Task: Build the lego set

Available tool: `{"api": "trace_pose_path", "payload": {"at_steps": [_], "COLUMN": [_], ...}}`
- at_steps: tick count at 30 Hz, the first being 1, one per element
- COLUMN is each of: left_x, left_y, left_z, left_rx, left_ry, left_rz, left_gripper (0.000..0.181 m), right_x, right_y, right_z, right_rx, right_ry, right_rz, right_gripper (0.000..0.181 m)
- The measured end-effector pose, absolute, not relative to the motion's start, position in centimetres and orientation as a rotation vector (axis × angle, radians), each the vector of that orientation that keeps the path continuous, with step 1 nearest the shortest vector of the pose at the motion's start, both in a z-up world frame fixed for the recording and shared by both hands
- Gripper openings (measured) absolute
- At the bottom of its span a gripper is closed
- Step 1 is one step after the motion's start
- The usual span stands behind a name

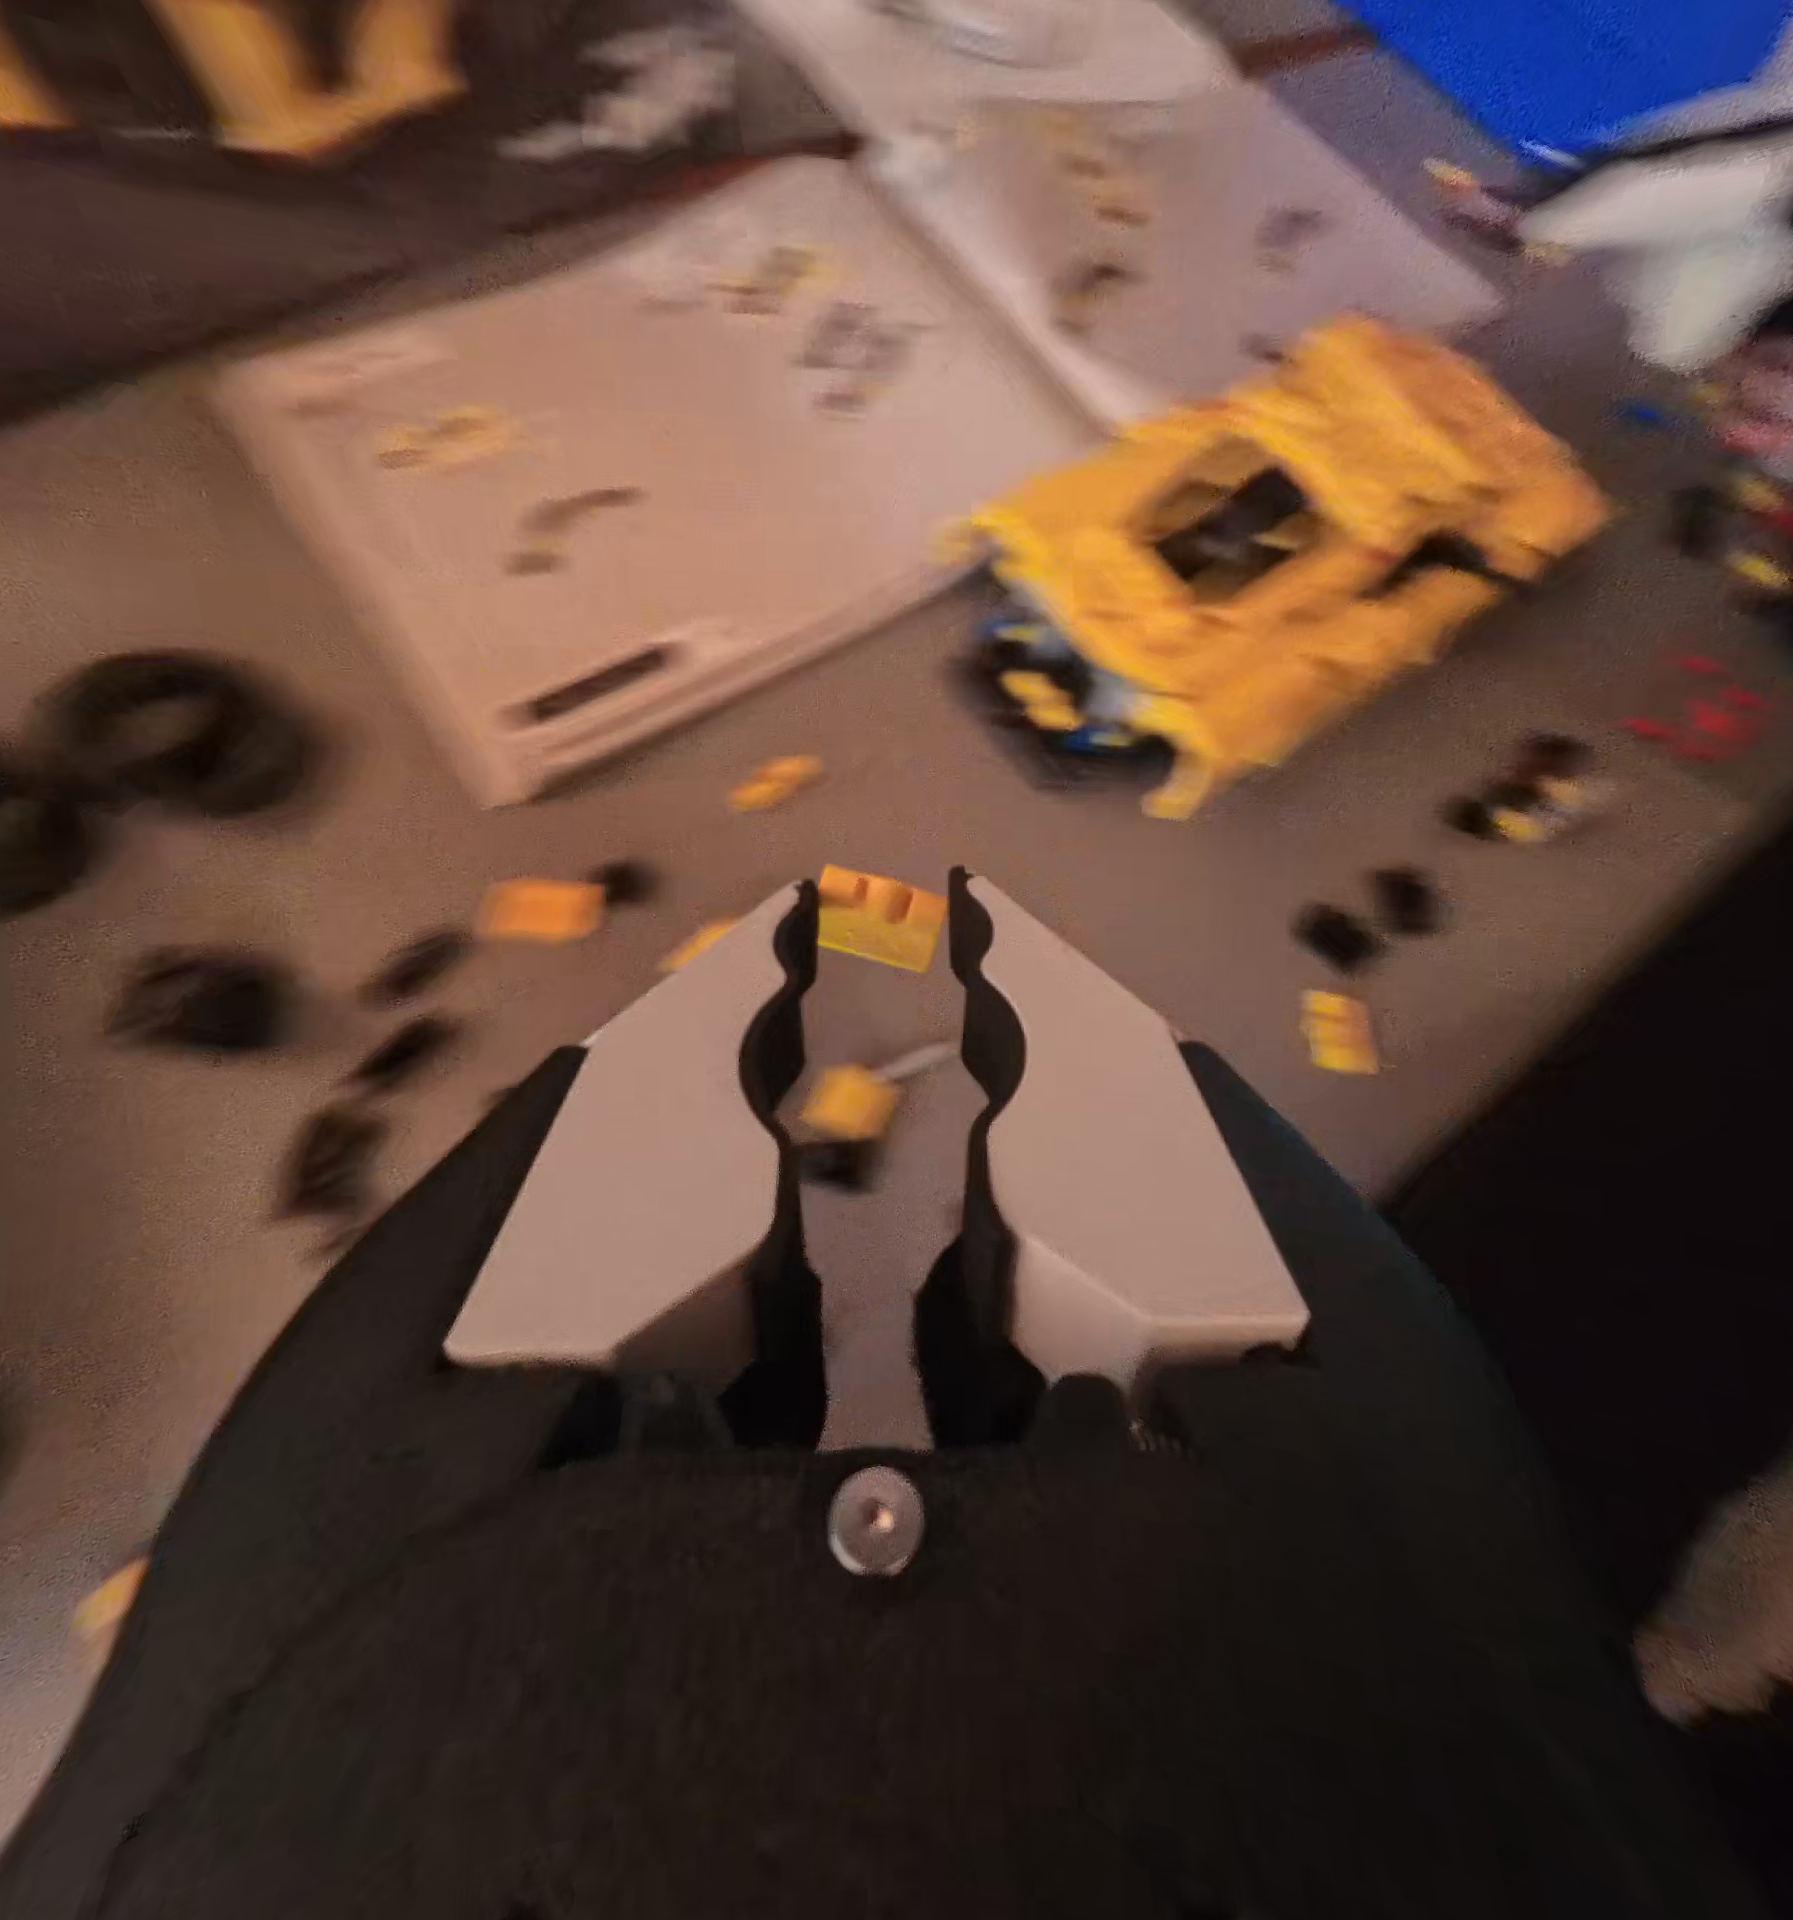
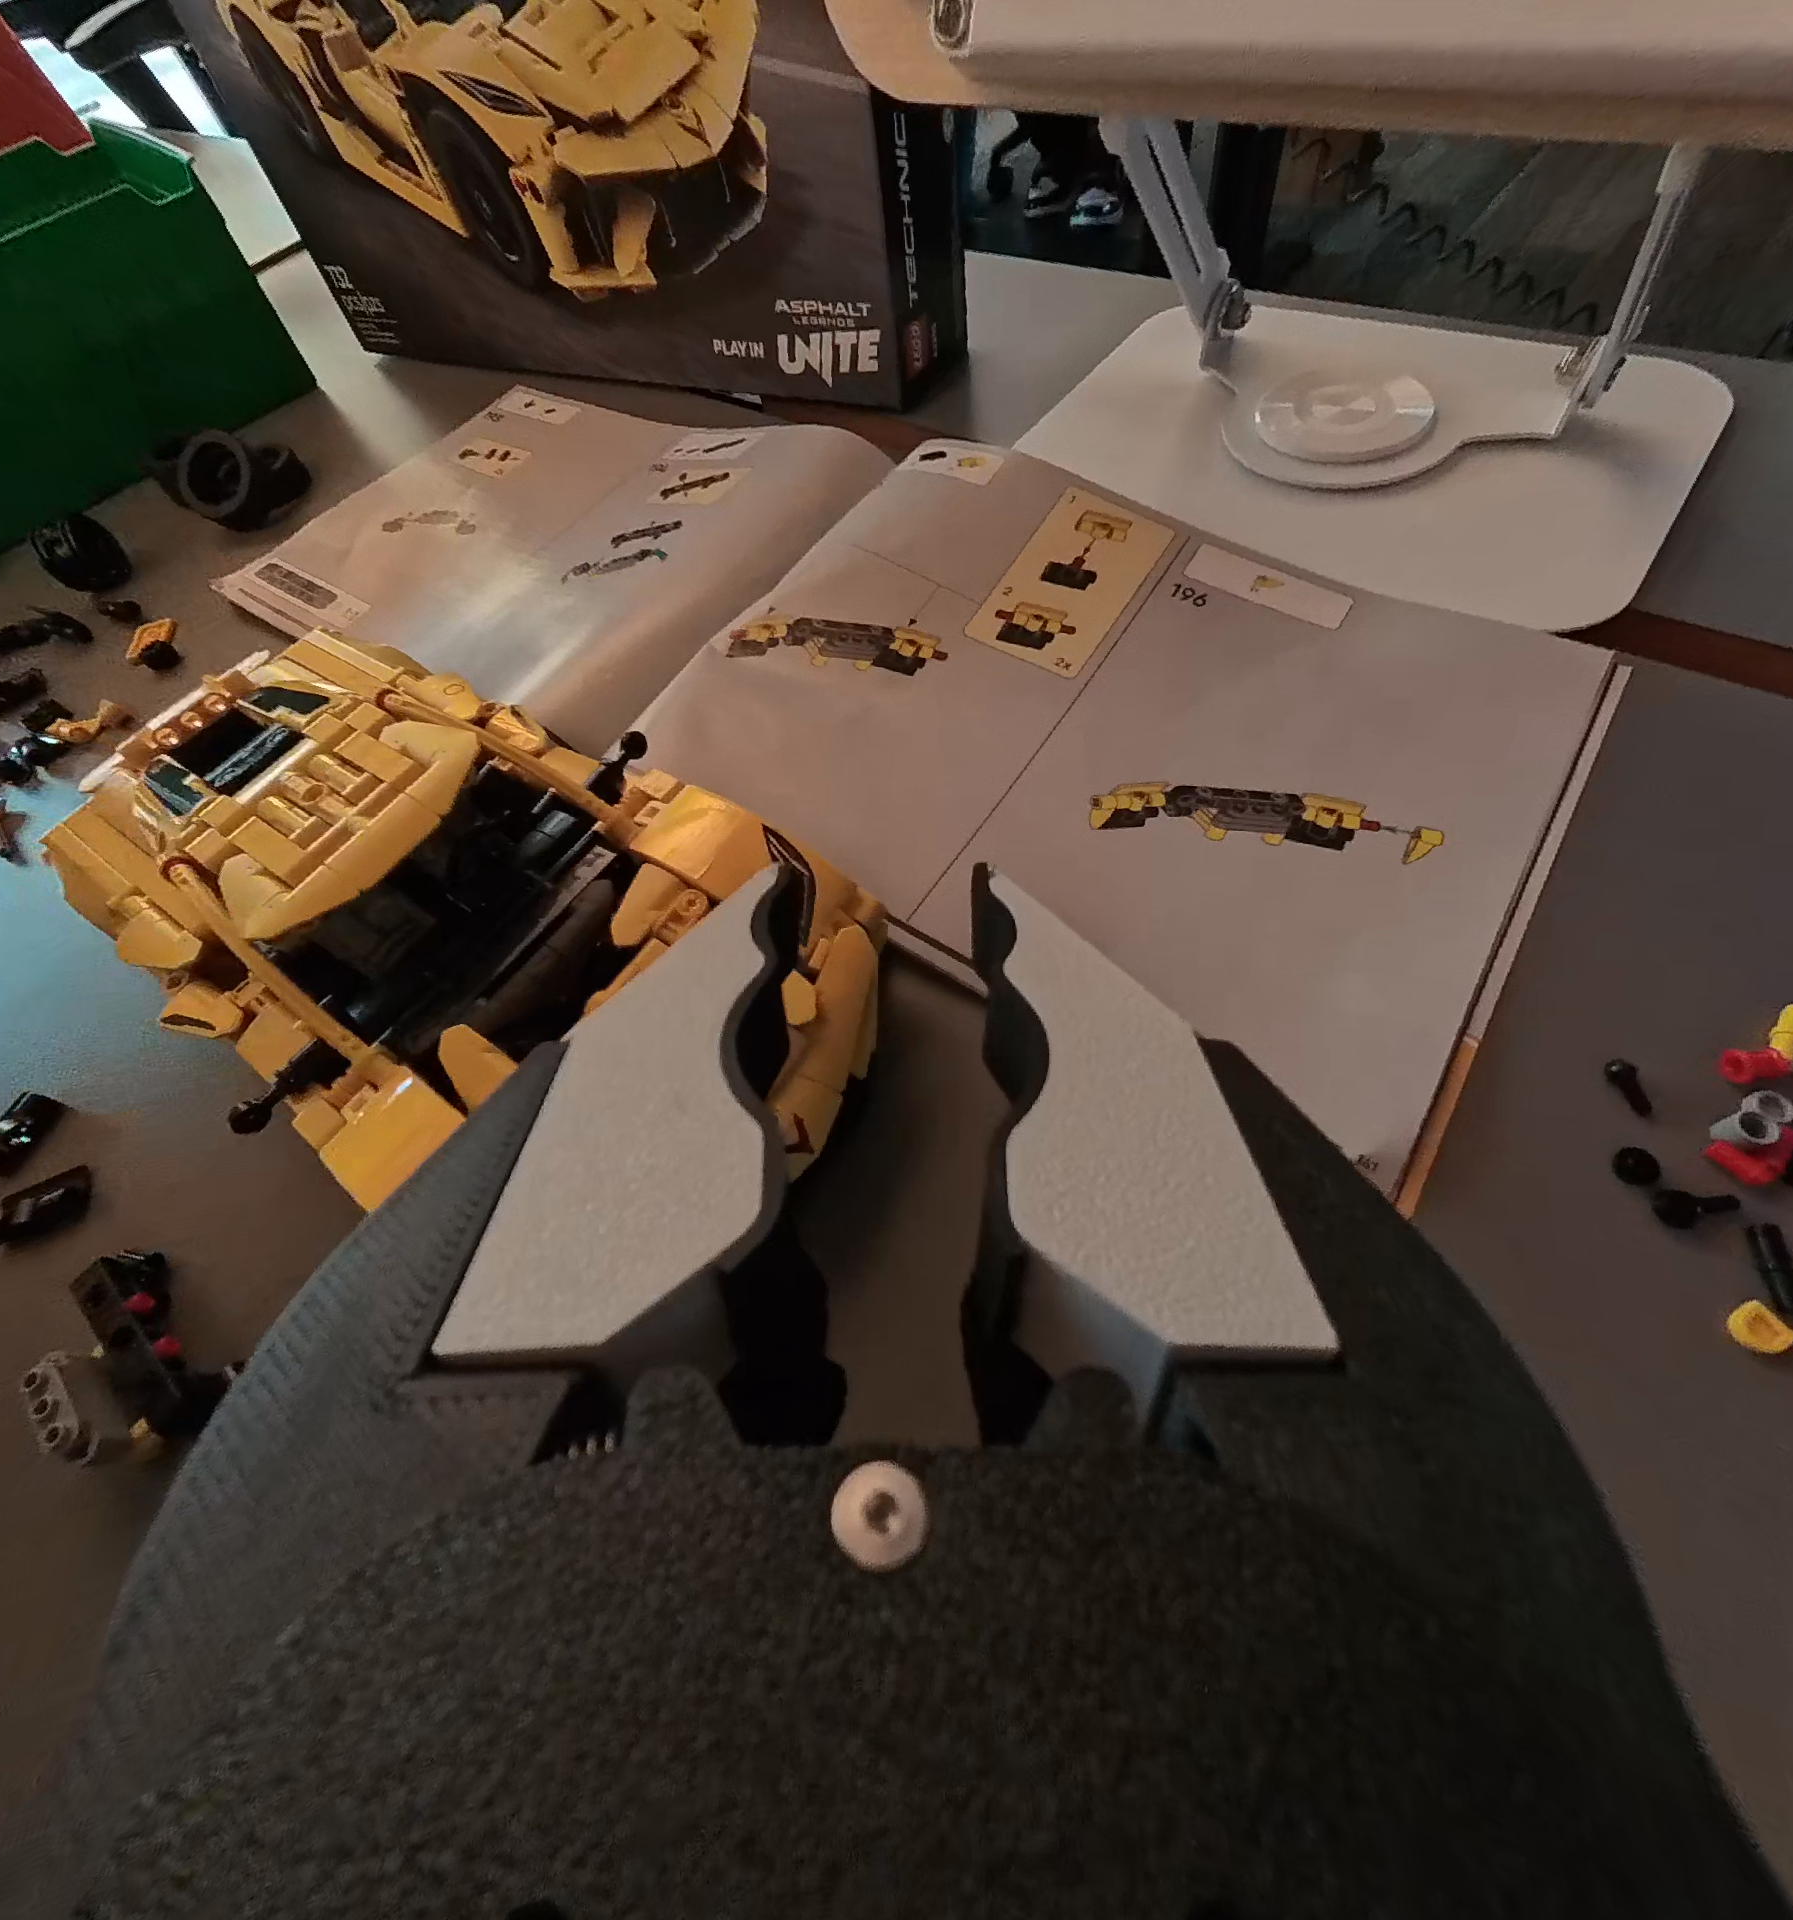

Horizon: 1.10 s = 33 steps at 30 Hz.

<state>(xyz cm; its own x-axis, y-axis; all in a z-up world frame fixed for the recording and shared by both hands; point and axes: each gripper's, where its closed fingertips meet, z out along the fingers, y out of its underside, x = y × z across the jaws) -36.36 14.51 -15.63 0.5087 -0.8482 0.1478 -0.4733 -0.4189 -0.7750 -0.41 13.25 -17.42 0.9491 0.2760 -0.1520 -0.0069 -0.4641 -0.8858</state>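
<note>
1. Brick: small yellow brick (image 1: pixel 879 928) sits between the left gripper (image 1: pixel 879 894) tips, apparently pinched; long axis crosswise to the fingers.
2. Yellow car model (image 1: pixel 1287 561) lies ahead and right of it, well apart.
3. Right gripper (image 2: pixel 876 883) open, empty, hovering over the car model's near end, so nearer to it.
4. Instruction booklet (image 2: pixel 1235 727) open beside the car.

Bare desk (image 2: pixel 1650 914) lay right of the open instruction booklet (image 2: pixel 1235 727), broken only by a small cluster of red, grey and black pins (image 2: pixel 1754 1143). The yellow car model (image 2: pixel 372 883) blocked the left half, with loose black pieces (image 2: pixel 30 1164) scattered beside it. Behind, the set's box (image 2: pixel 611 208) and a white lamp base (image 2: pixel 1391 457) closed off the far edge.
</note>
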Motion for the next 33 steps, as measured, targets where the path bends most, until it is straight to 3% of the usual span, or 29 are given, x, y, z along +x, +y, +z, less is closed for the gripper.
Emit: {"api": "trace_pose_path", "payload": {"at_steps": [4, 8, 18, 20, 33], "left_x": [-30.5, -29.6, -28.7, -28.6, -26.7], "left_y": [8.9, 7.1, 6.2, 6.2, 21.0], "left_z": [-18.7, -23.1, -23.9, -23.8, -10.0], "left_rx": [-1.937, -2.088, -2.166, -2.158, -1.594], "left_ry": [1.351, 1.473, 1.360, 1.372, 0.917], "left_rz": [-0.628, -0.564, -0.870, -0.863, -0.659], "left_gripper": [0.024, 0.025, 0.025, 0.032, 0.038], "right_x": [-0.7, -0.8, -0.7, -0.7, -1.0], "right_y": [13.2, 13.0, 12.8, 12.8, 12.8], "right_z": [-17.2, -16.7, -16.1, -16.1, -16.1], "right_rx": [-2.024, -2.010, -1.992, -1.991, -1.984], "right_ry": [-0.199, -0.214, -0.226, -0.226, -0.247], "right_rz": [0.343, 0.321, 0.292, 0.292, 0.274], "right_gripper": [0.032, 0.031, 0.031, 0.031, 0.031]}}
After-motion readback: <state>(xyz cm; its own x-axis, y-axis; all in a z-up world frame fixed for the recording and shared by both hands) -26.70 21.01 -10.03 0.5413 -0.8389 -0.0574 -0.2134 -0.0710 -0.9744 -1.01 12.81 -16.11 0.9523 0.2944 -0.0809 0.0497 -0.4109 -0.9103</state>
